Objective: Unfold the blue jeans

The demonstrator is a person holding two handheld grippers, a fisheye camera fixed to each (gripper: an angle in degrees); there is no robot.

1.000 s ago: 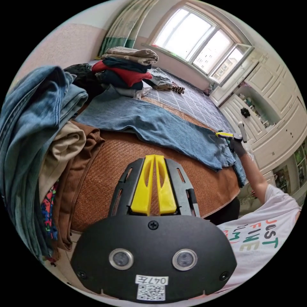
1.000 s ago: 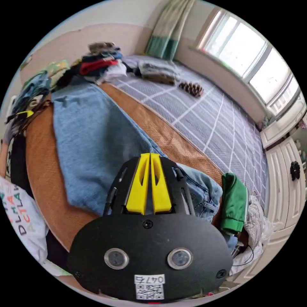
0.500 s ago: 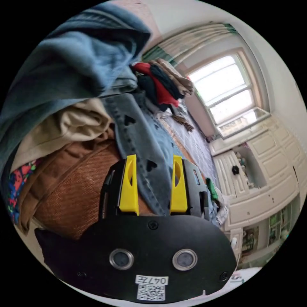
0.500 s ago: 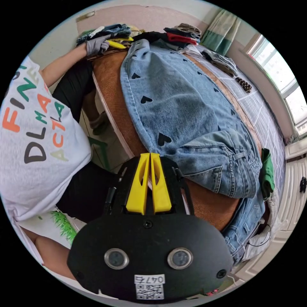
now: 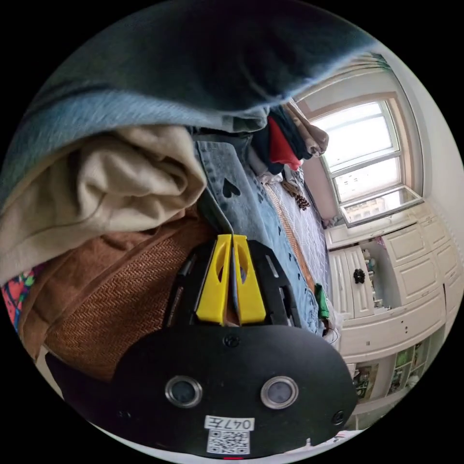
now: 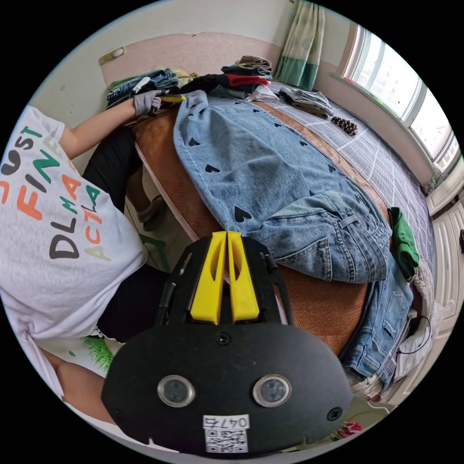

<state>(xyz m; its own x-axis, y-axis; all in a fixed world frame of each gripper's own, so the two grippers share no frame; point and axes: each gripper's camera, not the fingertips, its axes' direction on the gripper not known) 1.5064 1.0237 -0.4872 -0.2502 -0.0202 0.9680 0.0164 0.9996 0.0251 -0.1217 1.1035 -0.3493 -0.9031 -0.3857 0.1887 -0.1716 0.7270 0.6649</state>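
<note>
The left hand-held gripper (image 5: 232, 278) has its yellow jaws pressed together on a thin edge of the blue jeans (image 5: 251, 212), at the hem end of a leg; a dark sliver of denim runs between the jaws in the left gripper view. In the right gripper view that same tool shows far off in a gloved hand (image 6: 146, 102), at the top corner of the leg. The right hand-held gripper (image 6: 221, 278) hangs over the near edge of the bed with its jaws brought together on nothing, the denim lying just beyond its tips.

The jeans (image 6: 270, 193), pale blue with small black hearts, lie stretched along a brown woven mat (image 6: 314, 304) on the bed. The waist and pockets are bunched at the near end, and a second stretch of denim spills over the mattress edge toward the floor. A green garment (image 6: 403, 241) lies just beside the waistband.

Close by the left tool sits a heap of clothes: a beige garment (image 5: 96, 193), a brown one under it, and a dark blue piece overhanging the camera. A taller stack of folded clothes (image 6: 241, 72) stands near the hem.

The main risk, as I judge it, is that the pinch holds only a thin edge, so a firm pull could slip it free. Pulling toward the heap could also drag those clothes along or topple them. The hanging portion may slide the waist off the bed.
</note>
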